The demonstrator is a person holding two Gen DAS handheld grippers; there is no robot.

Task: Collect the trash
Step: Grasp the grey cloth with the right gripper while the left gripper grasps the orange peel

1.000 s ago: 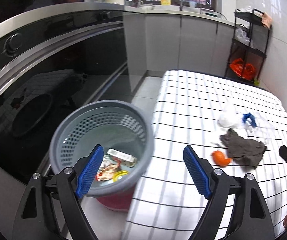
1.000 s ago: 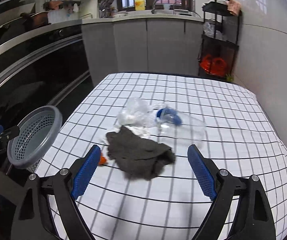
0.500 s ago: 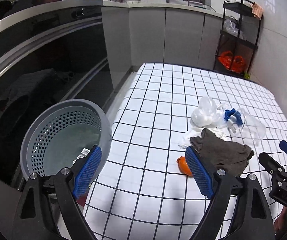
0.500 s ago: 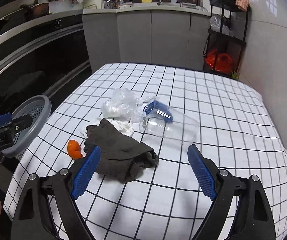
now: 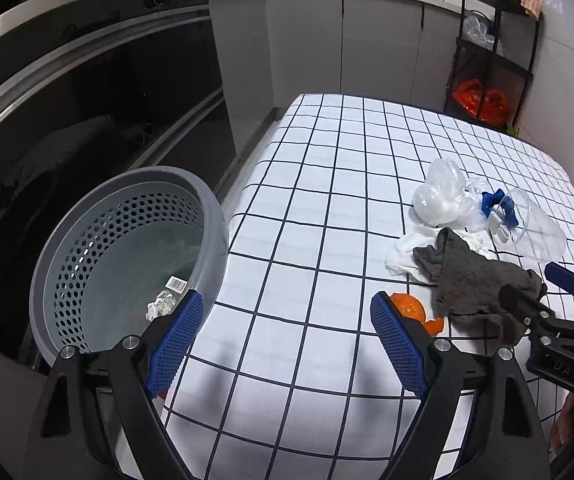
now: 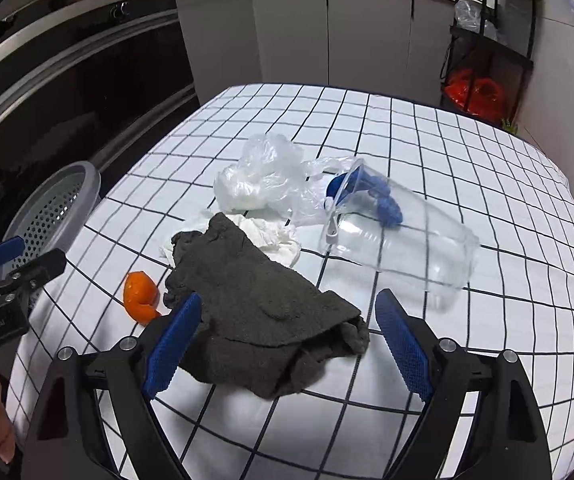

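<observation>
Now, left gripper: jaws wide apart, just opened a little more, holding nothing, above the checked tablecloth.
Right gripper: jaws wide, empty, over the near edge of the grey cloth.
Orange peel: left of the cloth.
Basket: left, off the table edge.

- one grey perforated basket; two scraps of trash inside it
- one dark grey cloth
- one clear plastic cup, lying on its side; something blue inside, count unclear
- one crumpled clear plastic bag
- one white tissue wad
- one orange peel; shows as two bits from left wrist
- one checked tablecloth
</observation>
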